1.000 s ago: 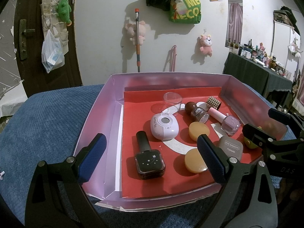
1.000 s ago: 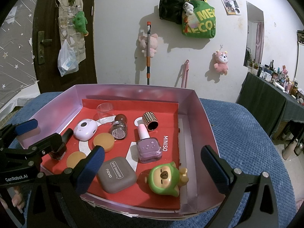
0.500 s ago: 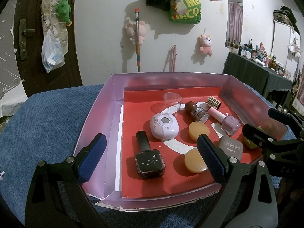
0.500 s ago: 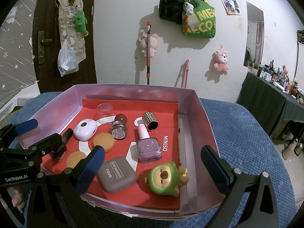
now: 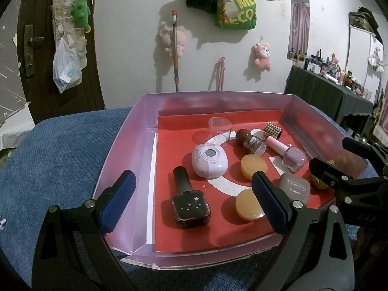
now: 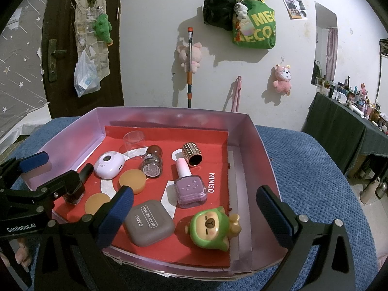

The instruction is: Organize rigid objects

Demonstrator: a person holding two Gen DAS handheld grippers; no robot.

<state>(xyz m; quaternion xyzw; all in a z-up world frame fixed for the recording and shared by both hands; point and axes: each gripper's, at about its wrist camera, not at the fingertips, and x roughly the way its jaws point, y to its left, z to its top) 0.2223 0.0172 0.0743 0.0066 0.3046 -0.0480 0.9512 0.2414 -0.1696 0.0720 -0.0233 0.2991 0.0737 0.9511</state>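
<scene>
A shallow pink box (image 5: pixel 126 140) (image 6: pixel 264 155) with a red liner holds the items. Inside lie a black polish bottle (image 5: pixel 190 205), a white oval device (image 5: pixel 209 161) (image 6: pixel 109 165), two amber discs (image 5: pixel 254 166) (image 5: pixel 248 207), a brown glitter bottle (image 5: pixel 251 141) (image 6: pixel 151 161), a lilac polish bottle (image 6: pixel 189 185) (image 5: pixel 291 156), a grey eyeshadow compact (image 6: pixel 149 222) (image 5: pixel 294 189), a green bear figure (image 6: pixel 213 226), a studded gold cap (image 6: pixel 192 154) and a clear cup (image 5: pixel 219 128) (image 6: pixel 134 140). My left gripper (image 5: pixel 191 203) hangs open over the box's near left part, around the black bottle. My right gripper (image 6: pixel 196 218) is open at the near right, empty.
The box sits on a blue textured cover (image 5: pixel 55 150) (image 6: pixel 312 177). A dark door (image 5: pixel 36 48) and a white wall with plush toys and bags (image 6: pixel 252 21) stand behind. A dark-draped table of small bottles (image 5: pixel 339 89) is at the far right.
</scene>
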